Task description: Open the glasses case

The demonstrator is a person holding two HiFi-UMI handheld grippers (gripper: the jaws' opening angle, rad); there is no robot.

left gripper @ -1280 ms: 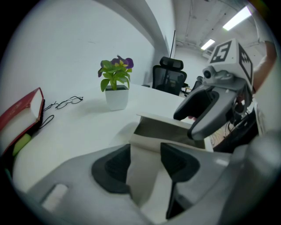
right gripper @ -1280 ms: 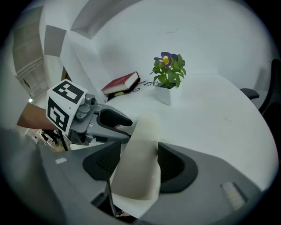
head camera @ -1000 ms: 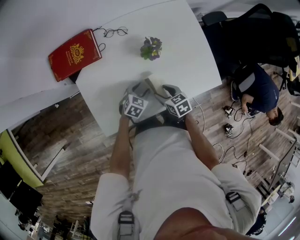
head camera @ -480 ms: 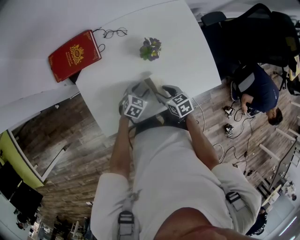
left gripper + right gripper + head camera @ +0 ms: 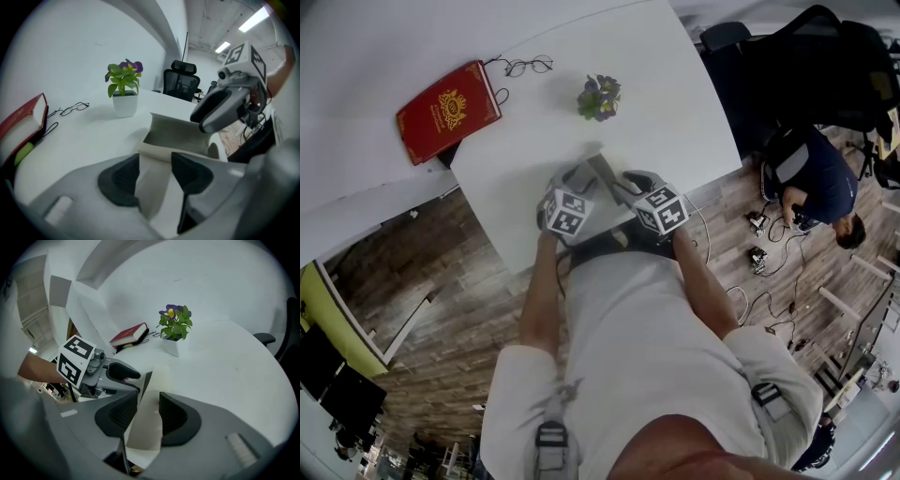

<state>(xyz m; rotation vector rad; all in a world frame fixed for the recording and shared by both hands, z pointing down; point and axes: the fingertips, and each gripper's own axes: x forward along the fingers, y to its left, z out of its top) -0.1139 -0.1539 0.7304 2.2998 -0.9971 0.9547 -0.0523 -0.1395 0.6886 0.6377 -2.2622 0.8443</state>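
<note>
The glasses case [image 5: 602, 172], beige-grey and made of folding panels, sits near the front edge of the white table [image 5: 675, 103]. My left gripper [image 5: 581, 180] holds it from the left. In the left gripper view one beige panel [image 5: 157, 164] runs between the pads, both of which press on it, so that gripper [image 5: 154, 176] is shut on it. My right gripper [image 5: 623, 184] meets the case from the right. In its own view its jaws [image 5: 148, 413] are closing with a pale flap [image 5: 154, 385] between them, the pads close beside it. The case stands partly unfolded [image 5: 180, 133].
A potted plant [image 5: 601, 97] stands mid-table, with a red book [image 5: 448, 110] and a pair of glasses [image 5: 531, 65] at the far left. A black chair [image 5: 825, 56] and a crouching person [image 5: 811, 183] are right of the table, with cables [image 5: 764, 253] on the wooden floor.
</note>
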